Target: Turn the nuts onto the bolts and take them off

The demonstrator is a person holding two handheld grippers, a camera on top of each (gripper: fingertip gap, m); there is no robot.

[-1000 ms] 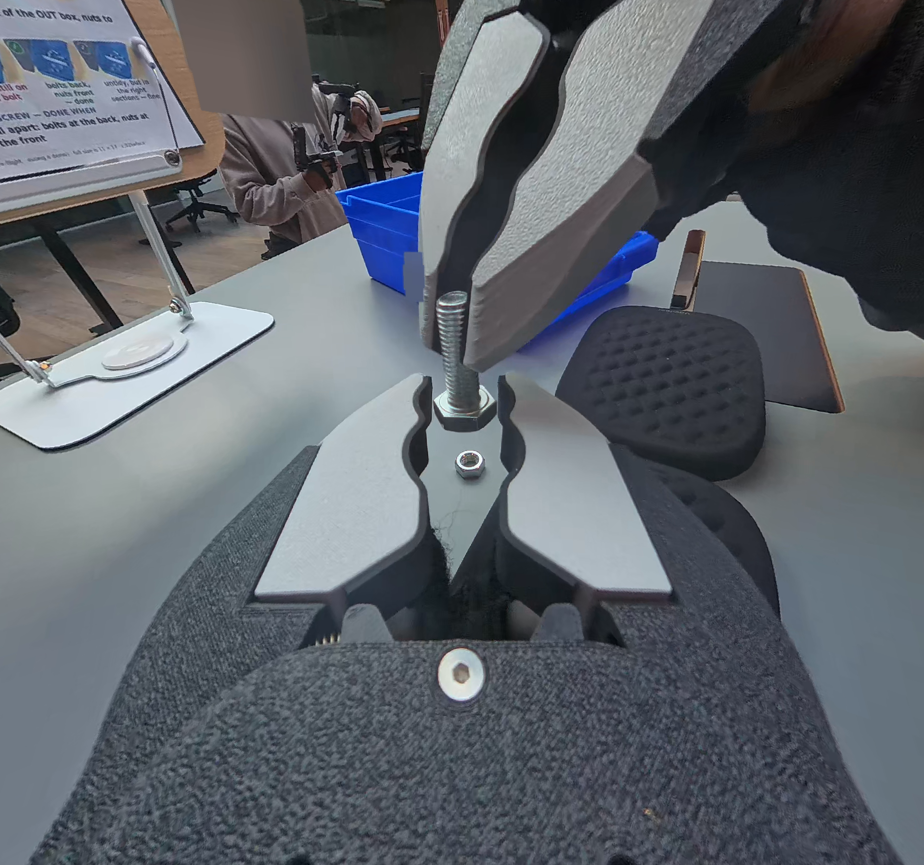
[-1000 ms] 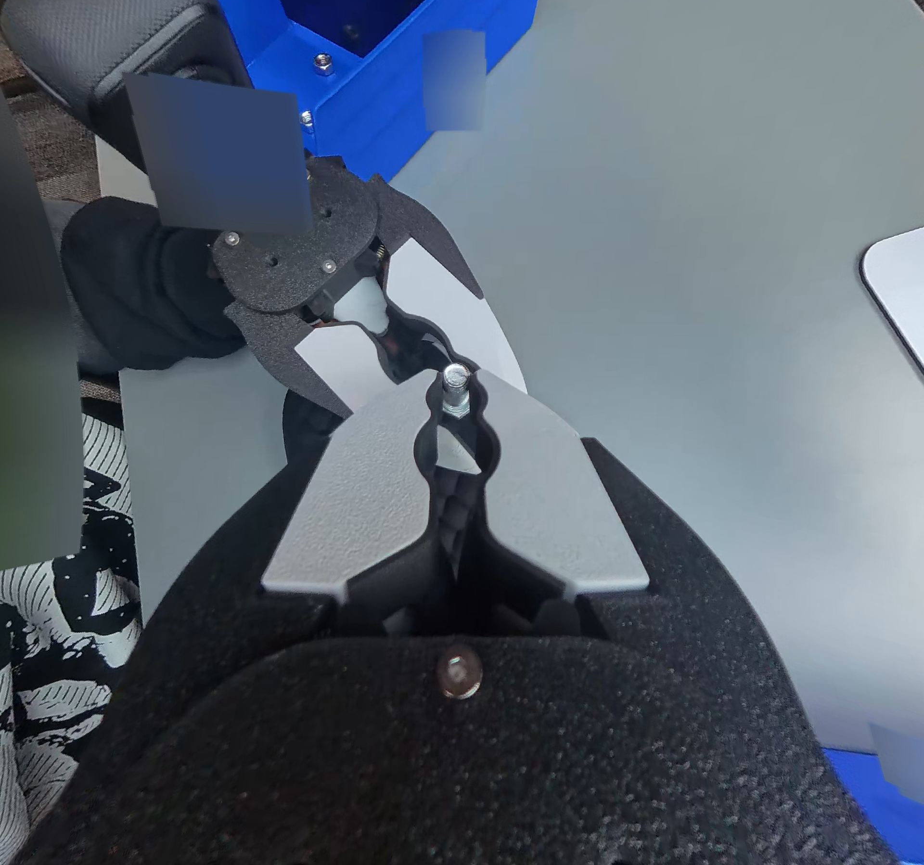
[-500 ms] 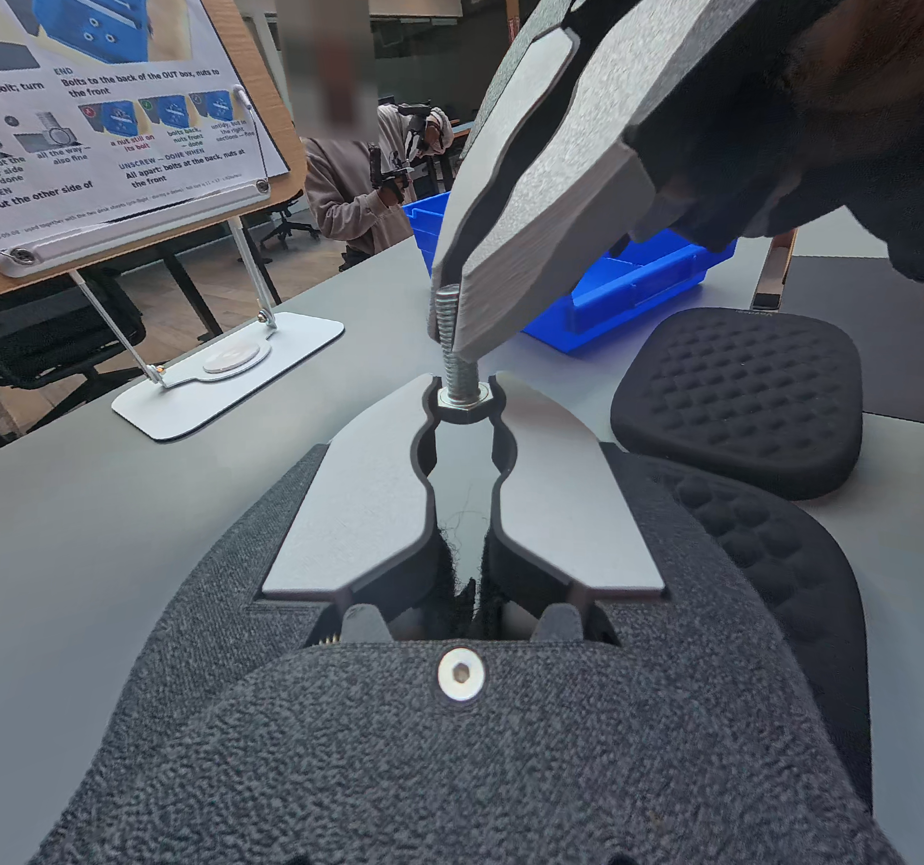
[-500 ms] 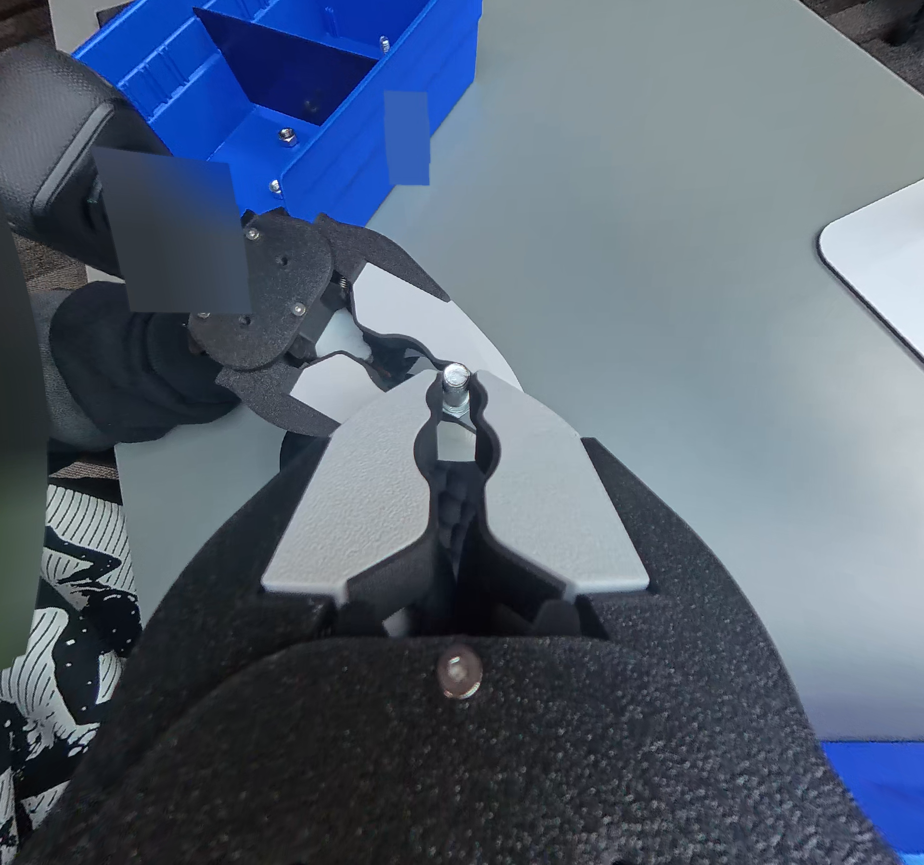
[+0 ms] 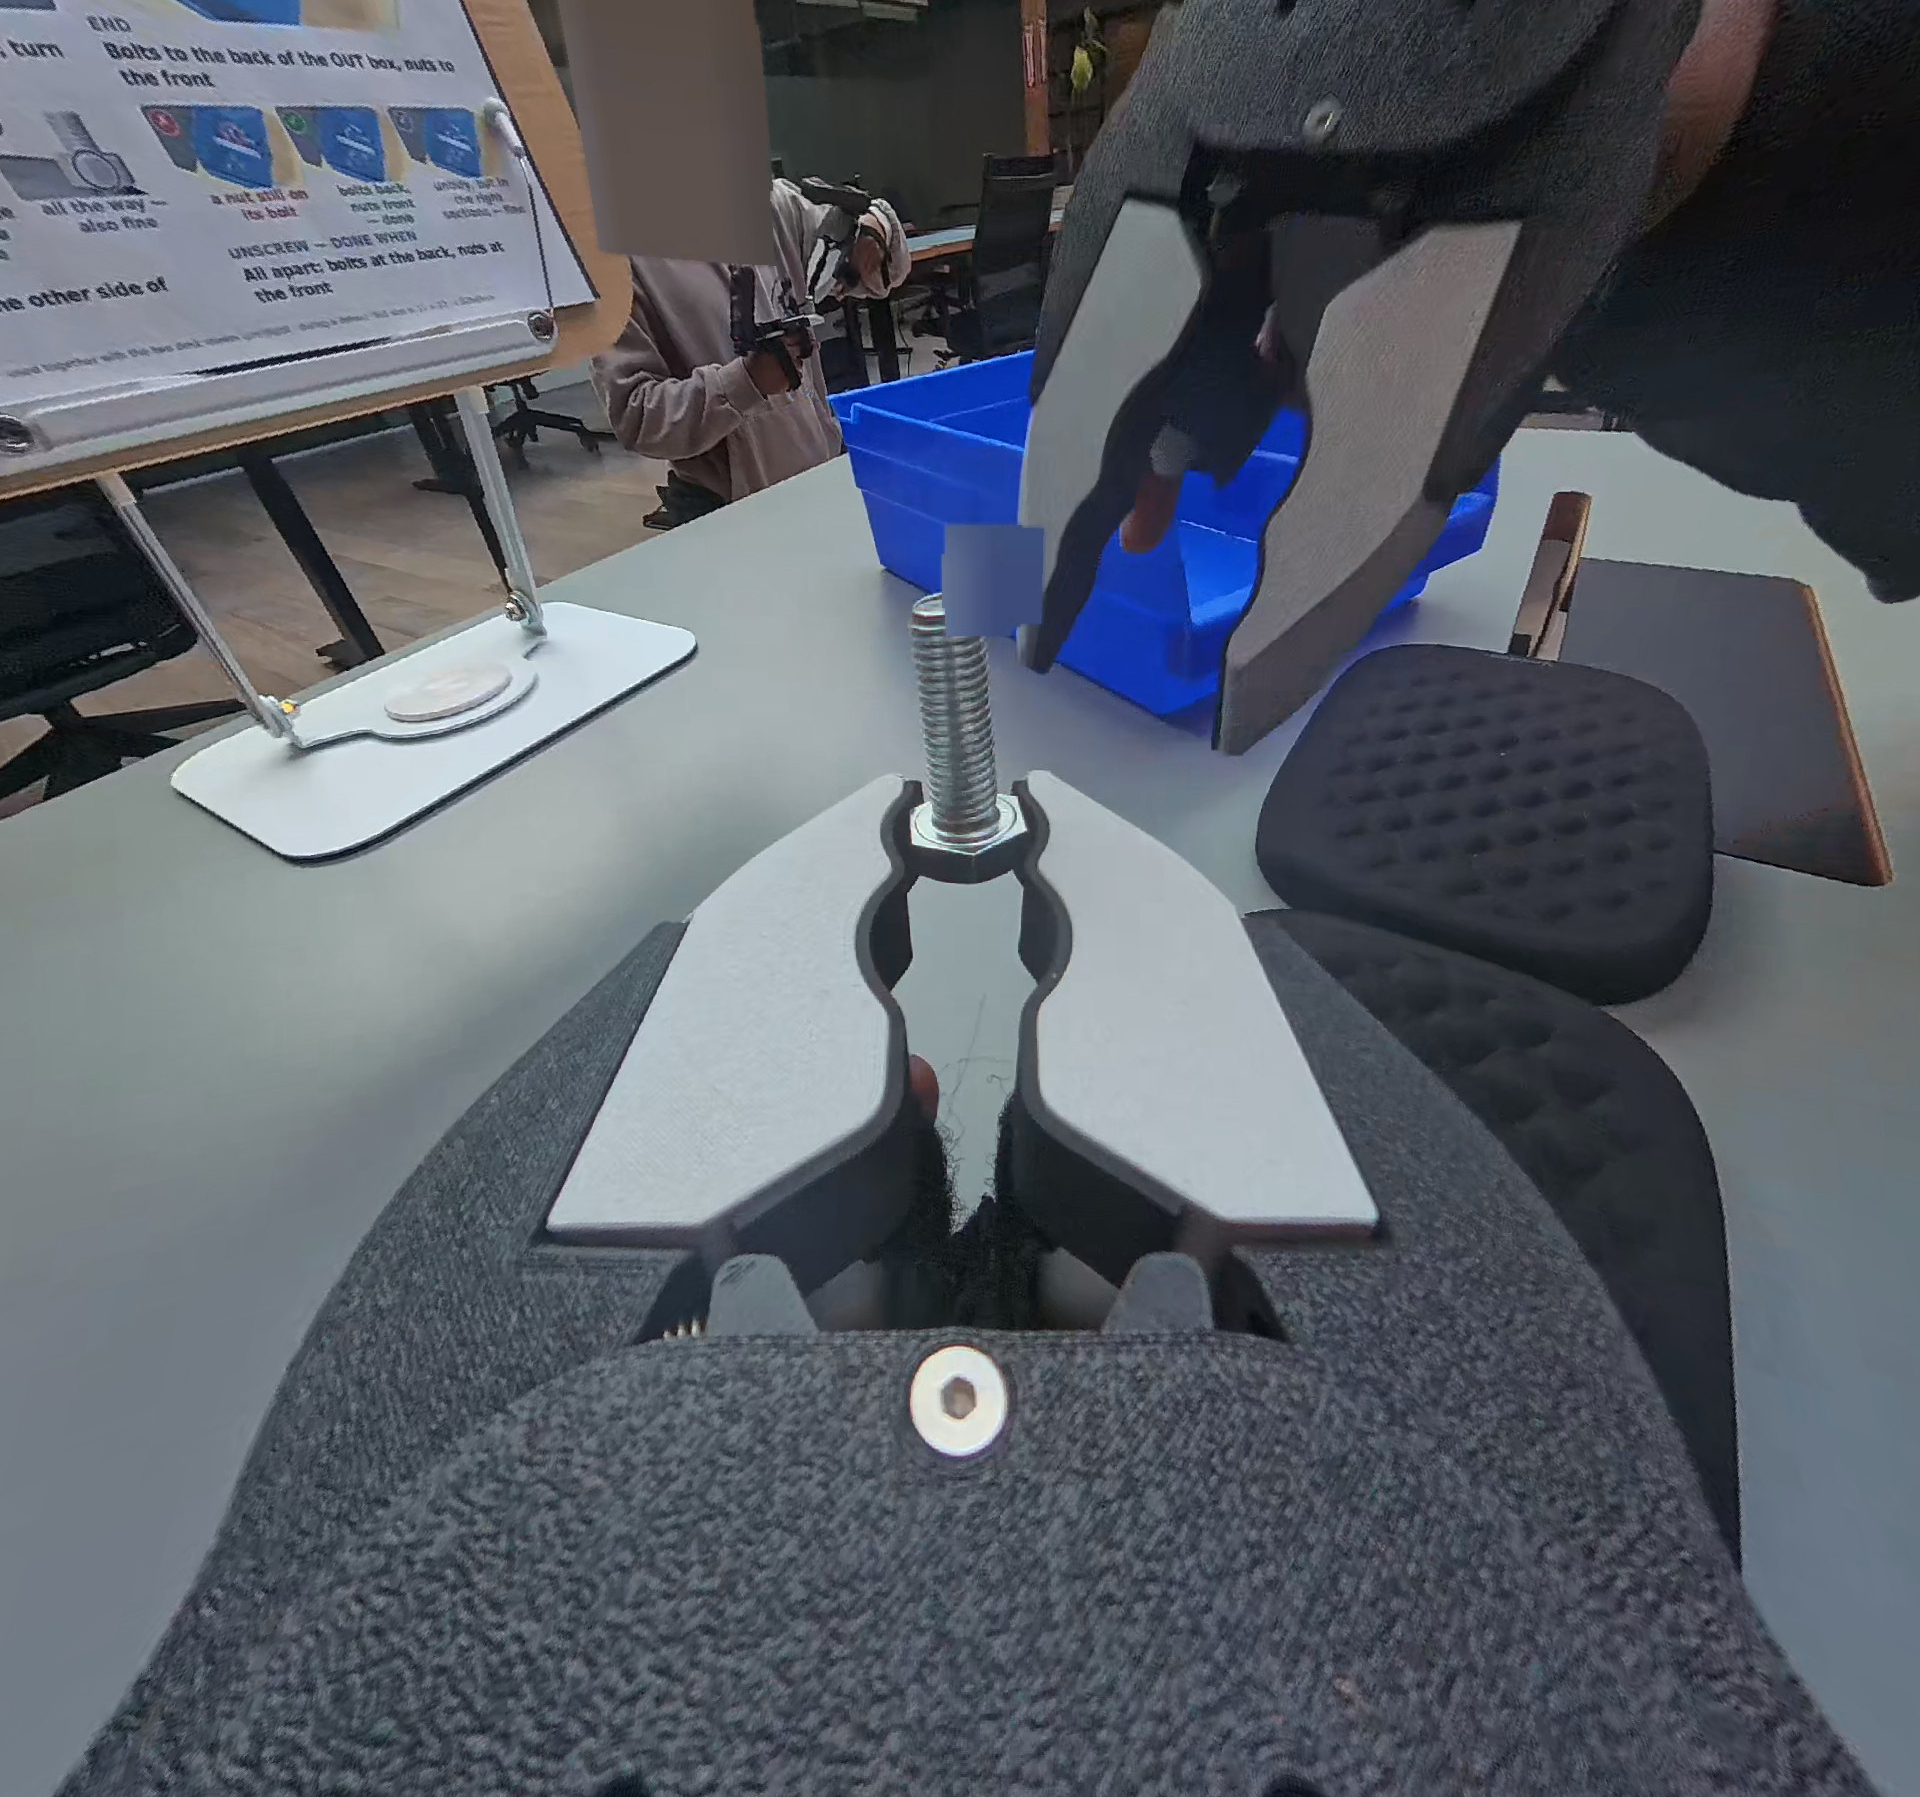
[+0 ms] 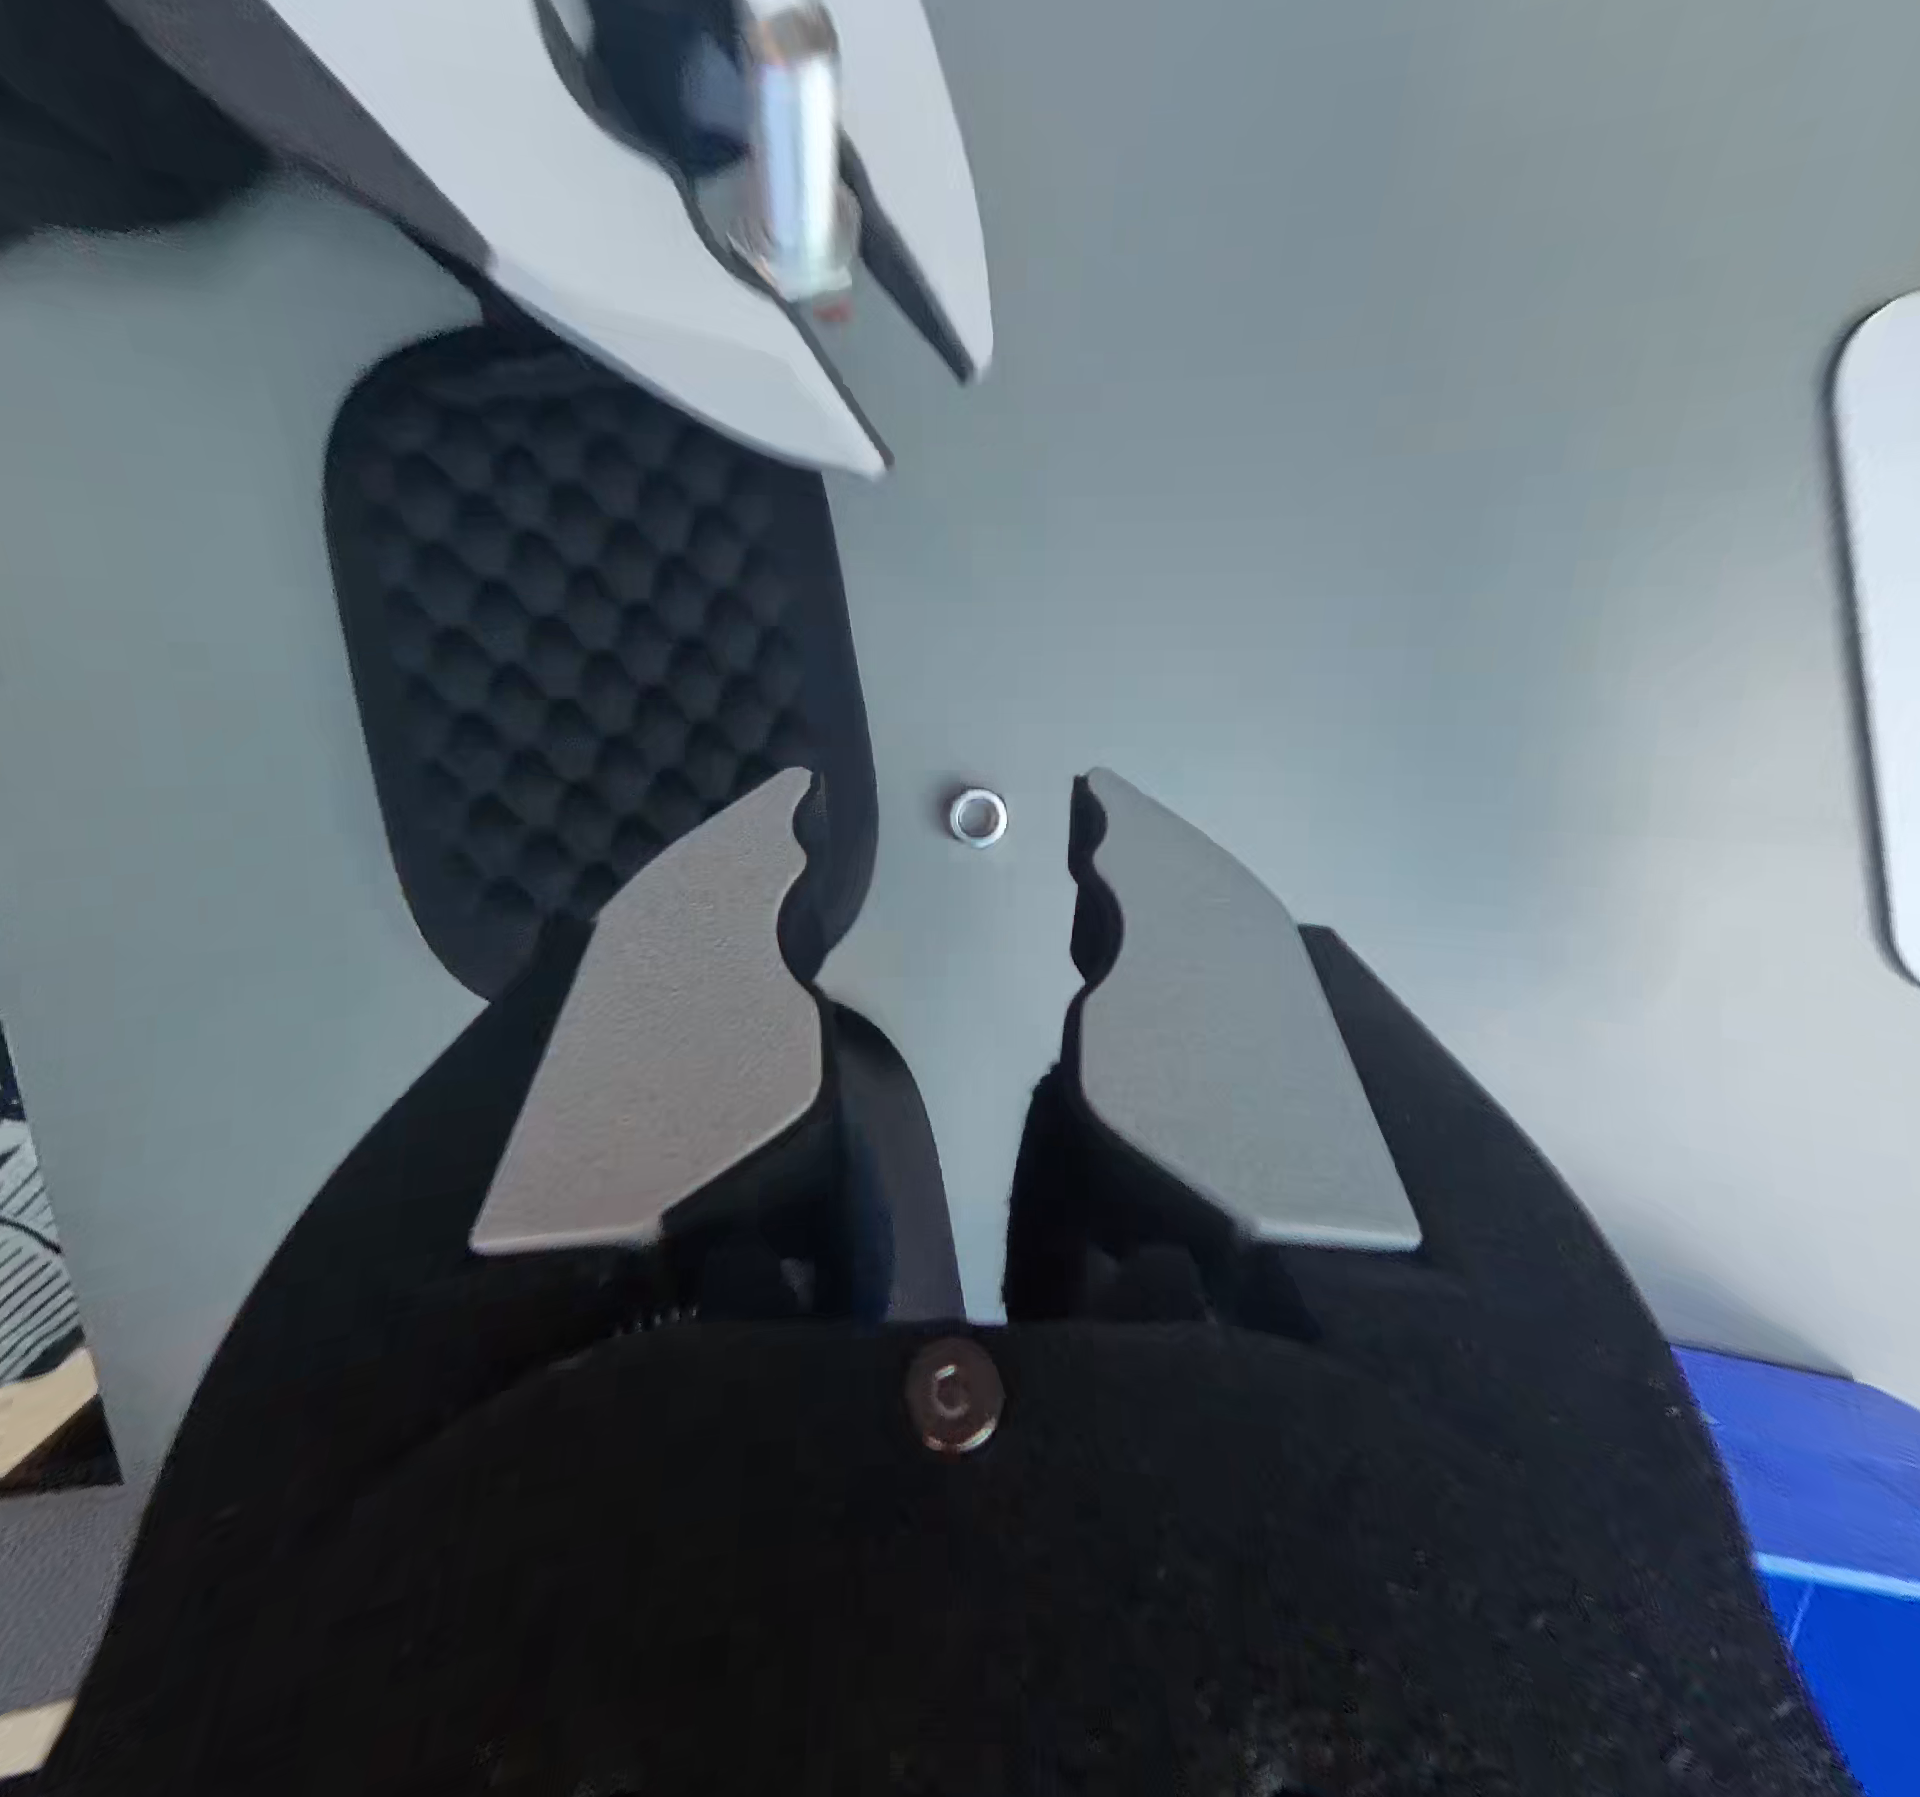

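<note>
My left gripper [image 5: 966, 812] is shut on the hex head of a silver bolt [image 5: 954, 708] and holds it upright, thread pointing up, above the grey table [image 5: 312, 1020]. No nut shows on the thread. My right gripper [image 5: 1138, 687] is open and empty, up and to the right of the bolt's tip. In the right wrist view my right gripper [image 6: 945, 791] looks down at a small silver nut [image 6: 979, 817] lying loose on the table between its spread fingers, untouched. The left gripper [image 6: 914, 397] with the bolt [image 6: 795, 158] shows blurred at the top left.
A blue divided bin [image 5: 935, 459] stands behind the bolt. Black padded rests [image 5: 1486, 812] lie to the right, one next to the nut [image 6: 582, 625]. An instruction board on a white stand [image 5: 436, 708] is at the left. A person stands beyond the table. My hands' fingertips stand some 6 cm from each other. My right tips are roughly 9 cm from the small silver nut [image 6: 979, 817].
My right gripper let go of the bolt's thread, opened wide and drew away. My left gripper closed on the bolt's head and now holds it alone, lifted off the table.
</note>
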